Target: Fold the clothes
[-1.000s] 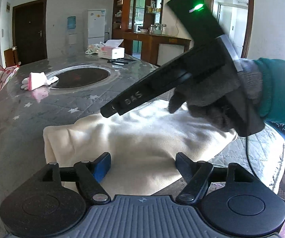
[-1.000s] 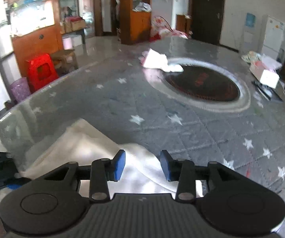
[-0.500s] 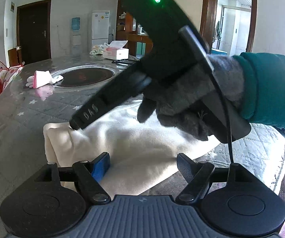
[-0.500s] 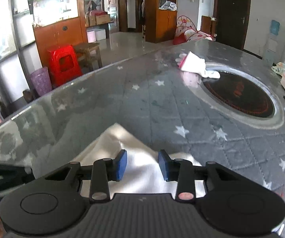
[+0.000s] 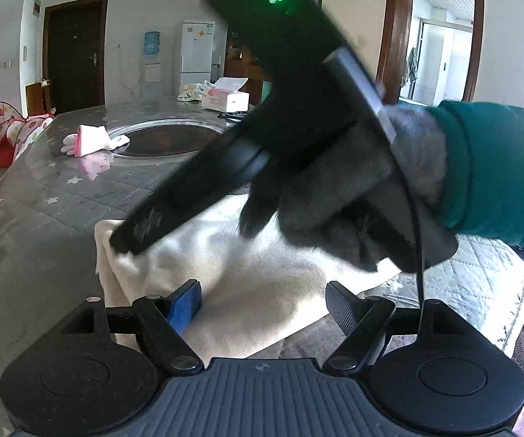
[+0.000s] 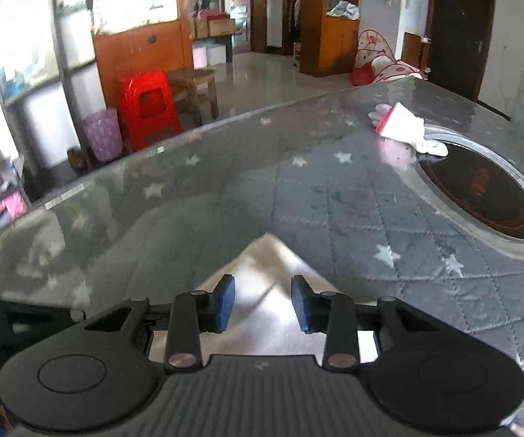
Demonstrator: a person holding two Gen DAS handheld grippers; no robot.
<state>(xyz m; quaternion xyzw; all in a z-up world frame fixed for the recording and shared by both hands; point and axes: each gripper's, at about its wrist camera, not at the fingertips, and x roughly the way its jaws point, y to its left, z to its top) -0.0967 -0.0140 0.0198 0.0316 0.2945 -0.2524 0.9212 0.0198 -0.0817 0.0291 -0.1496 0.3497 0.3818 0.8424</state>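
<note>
Cream fleece garment (image 5: pixel 247 284) lay on grey star-quilted table (image 5: pixel 43 225). Right gripper (image 6: pixel 263 300), fingers spread, reached its far corner; left gripper (image 5: pixel 264 300) hovered spread. Corner-grasp step judged; closing needed.

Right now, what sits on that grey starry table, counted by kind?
Cream fleece cloth, folded: 1
White-and-pink folded cloth by the round black hob: 1
White-and-pink tissue box: 1
Total: 3
</note>
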